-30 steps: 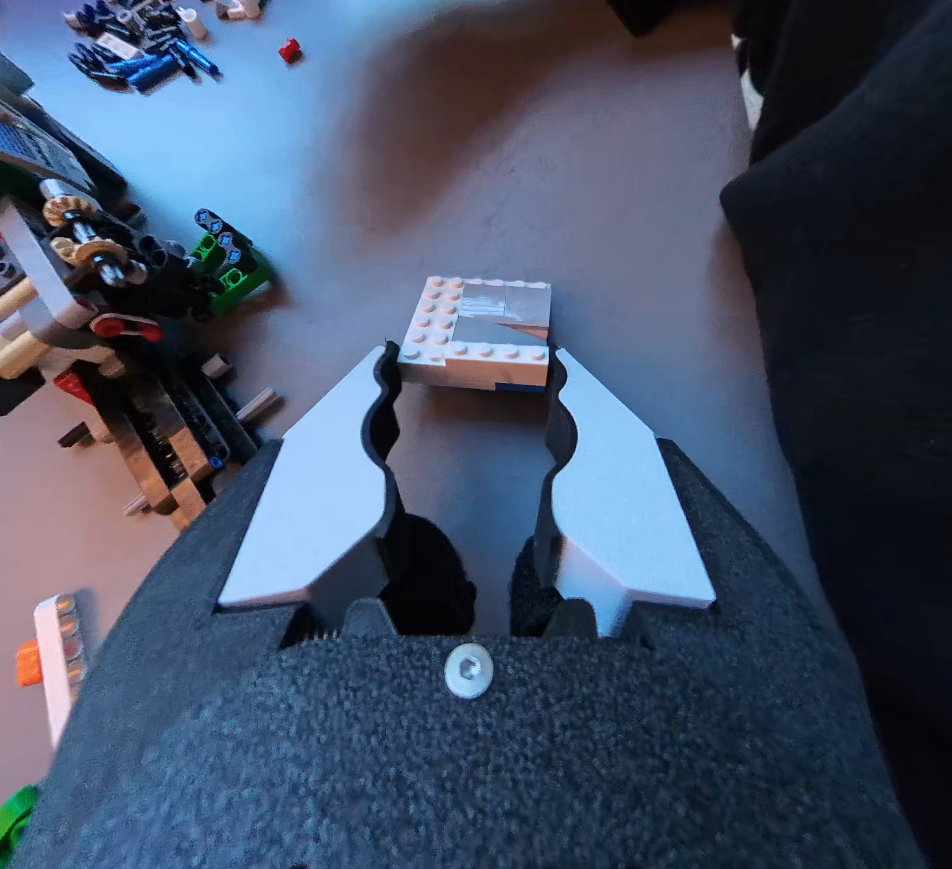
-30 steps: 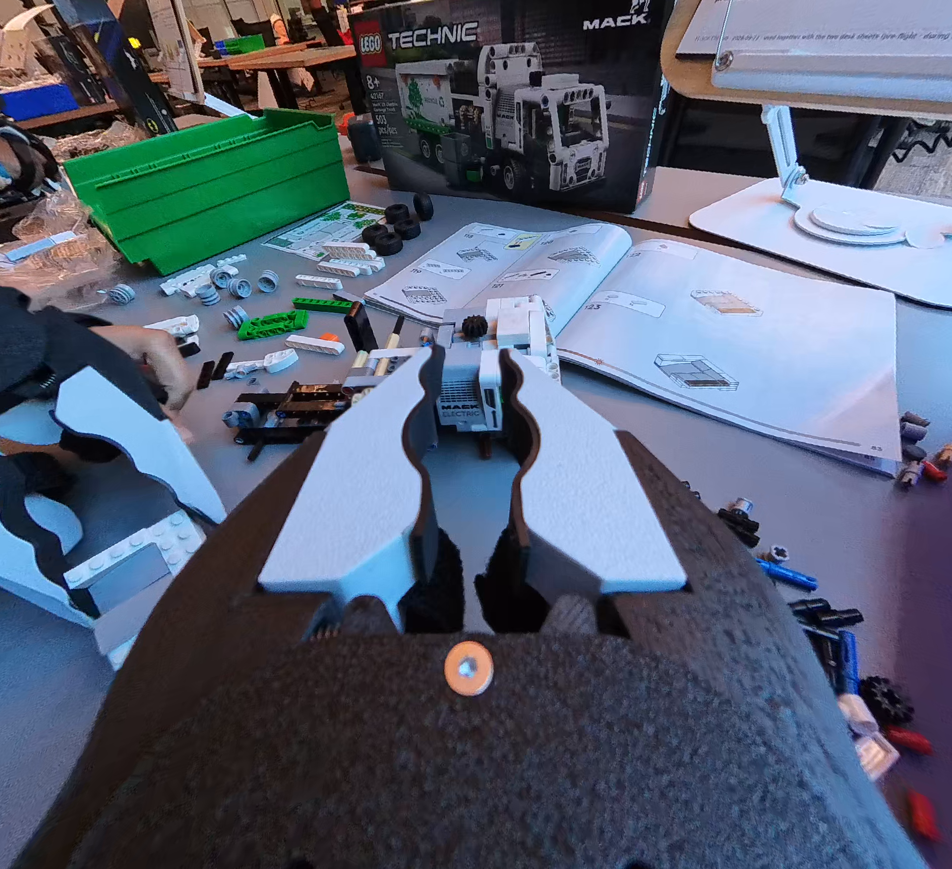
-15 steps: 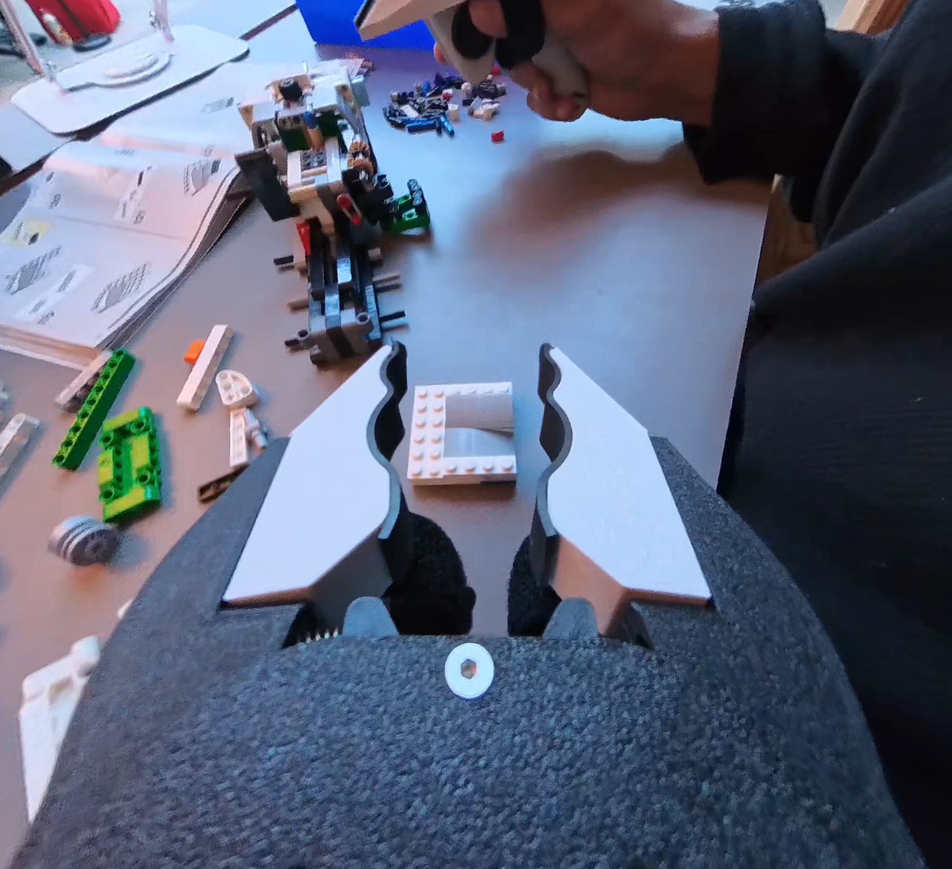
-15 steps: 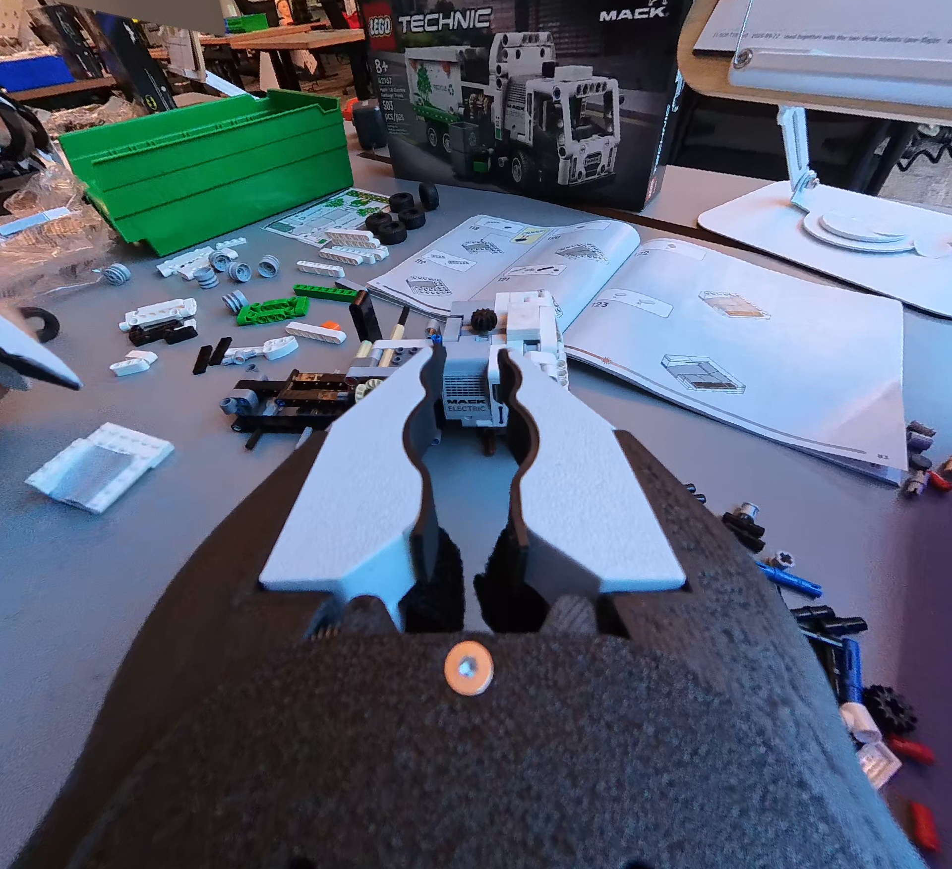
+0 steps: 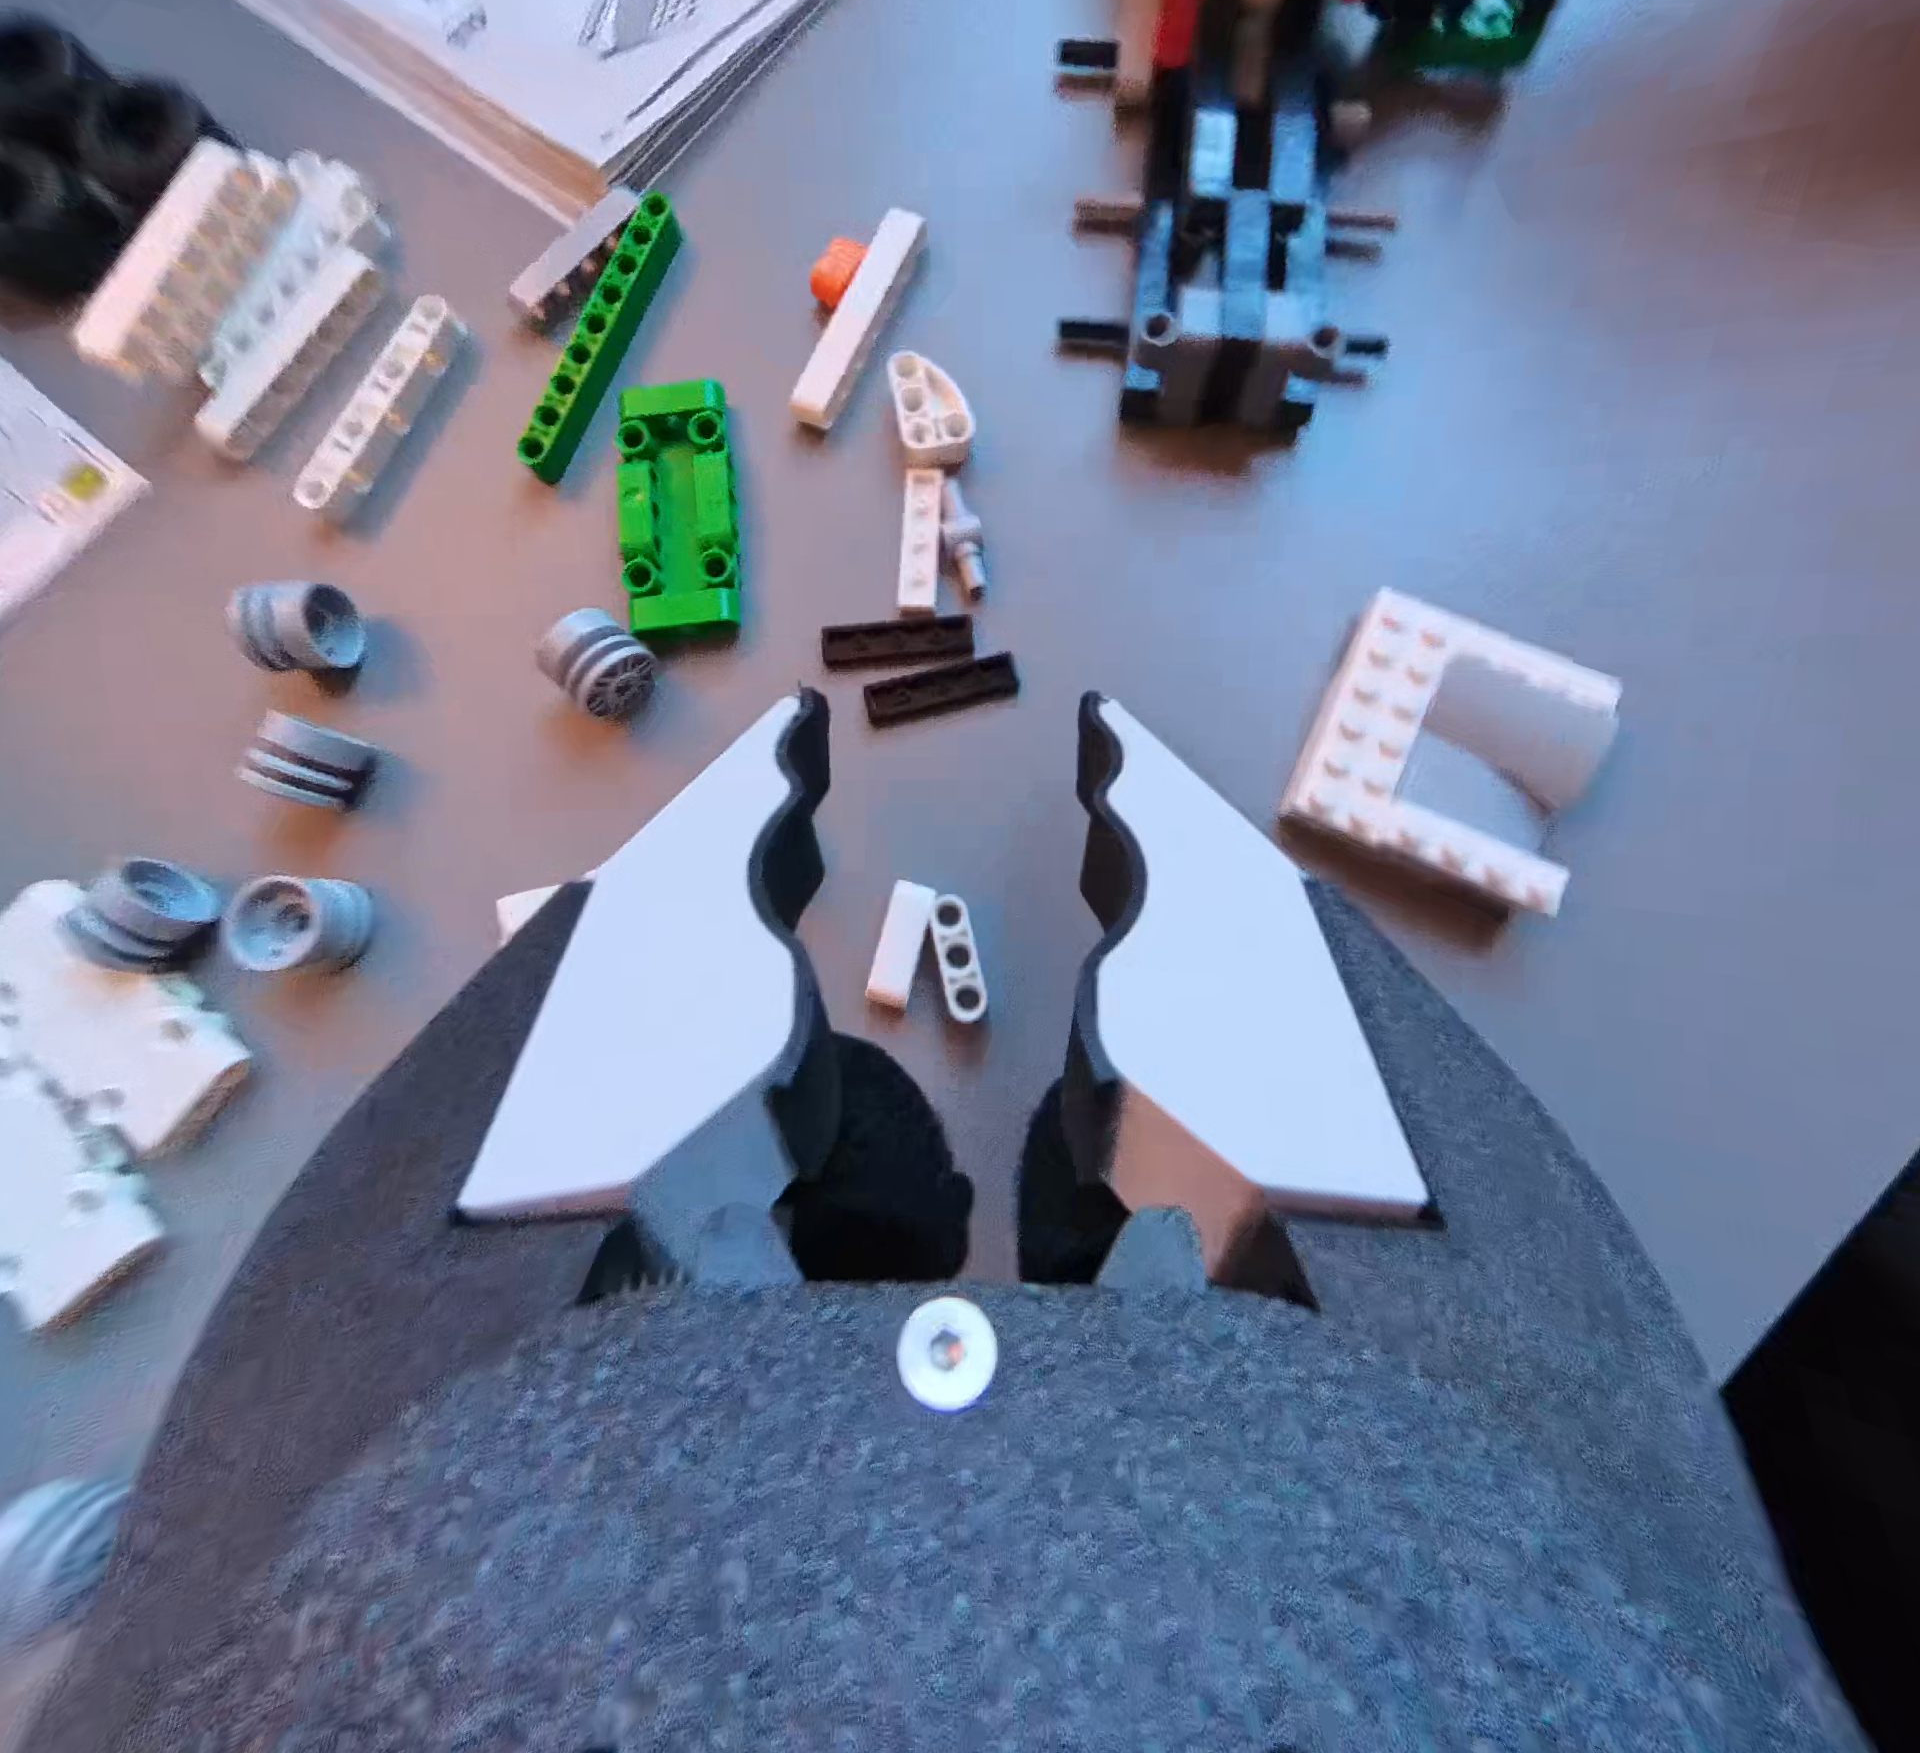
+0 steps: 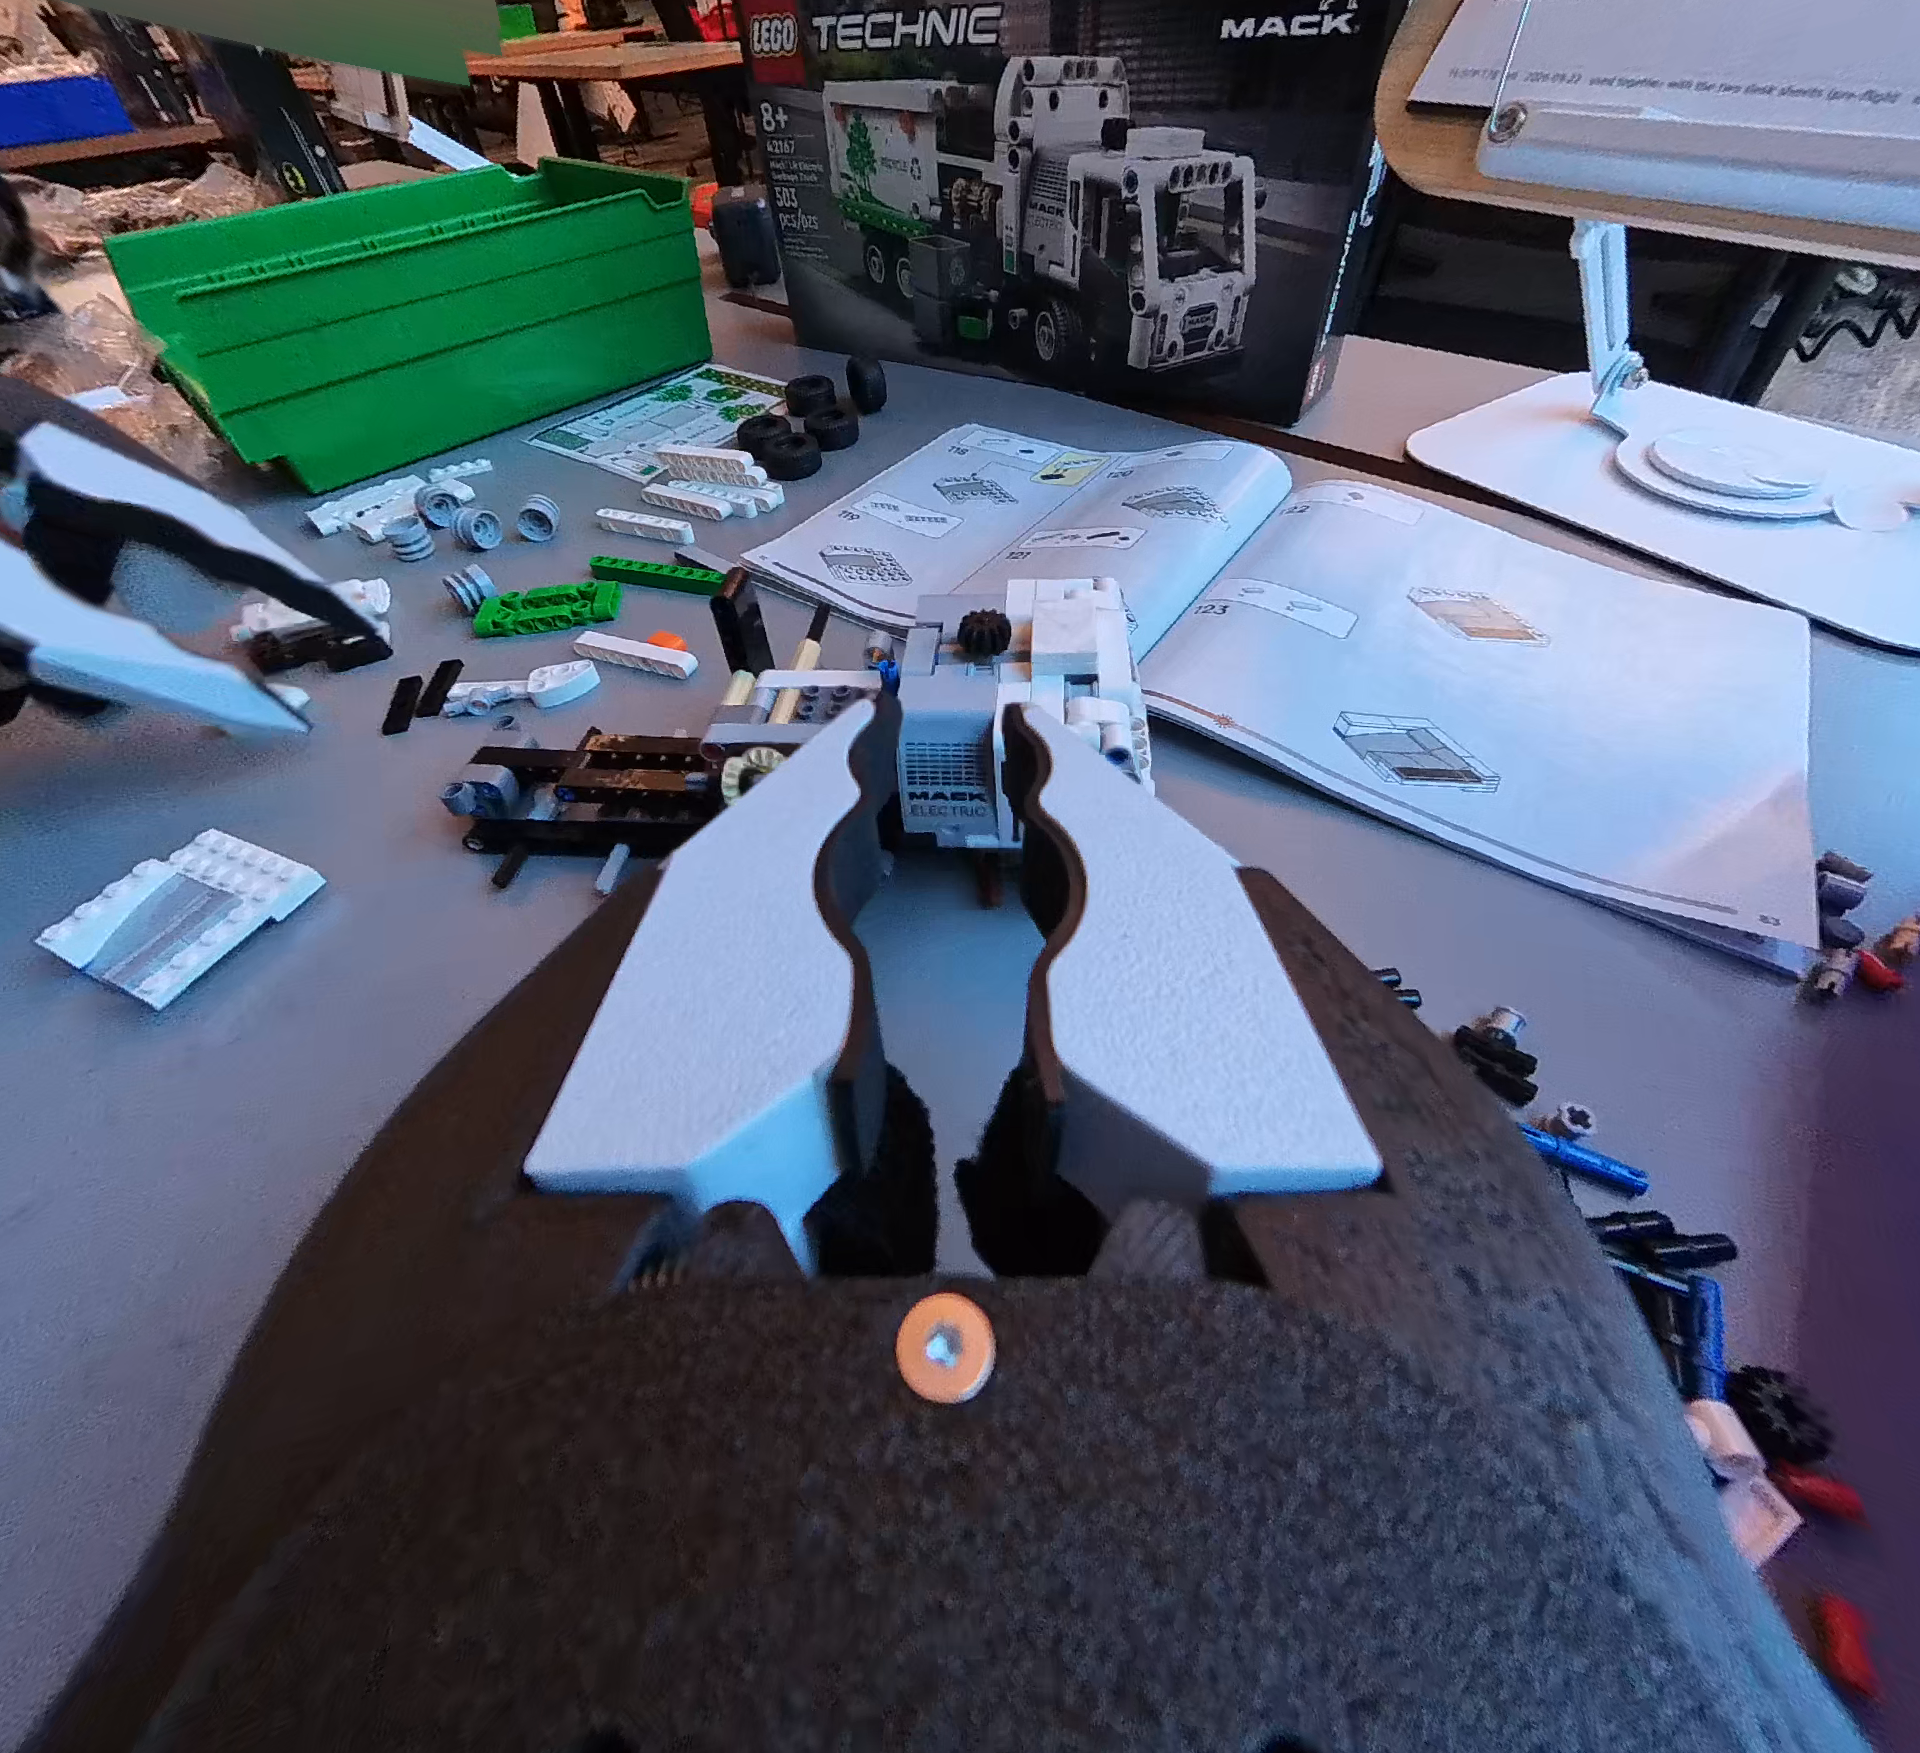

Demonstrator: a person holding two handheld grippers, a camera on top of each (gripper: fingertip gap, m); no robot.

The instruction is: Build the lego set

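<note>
My left gripper (image 5: 945, 706) is open and empty, pointing down at the grey table. A small white tile (image 5: 900, 945) and a white three-hole beam (image 5: 958, 957) lie on the table between its fingers. The white studded plate assembly (image 5: 1444, 747) lies on the table to its right, apart from it; it also shows in the right wrist view (image 6: 182, 908). The partly built truck (image 6: 997, 716) stands mid-table, its dark chassis (image 5: 1231, 332) toward the left gripper. My right gripper (image 6: 943, 716) is open and empty, just in front of the truck's cab. The left gripper (image 6: 343, 680) shows at the left edge there.
Loose parts lie around: green beam (image 5: 603, 337), green frame piece (image 5: 677, 508), two black plates (image 5: 920, 669), grey wheel hubs (image 5: 597, 664), white beams (image 5: 249, 290). An open instruction booklet (image 6: 1455, 664), green bin (image 6: 416, 311), set box (image 6: 1081, 176) and small pins (image 6: 1621, 1215) are behind and to the right. The gap from one gripper's tips to the other's is roughly 25 cm.
My left gripper has swung left off the white plate assembly, which stays on the table, and now tilts down over the loose parts. The right gripper has hardly moved.
</note>
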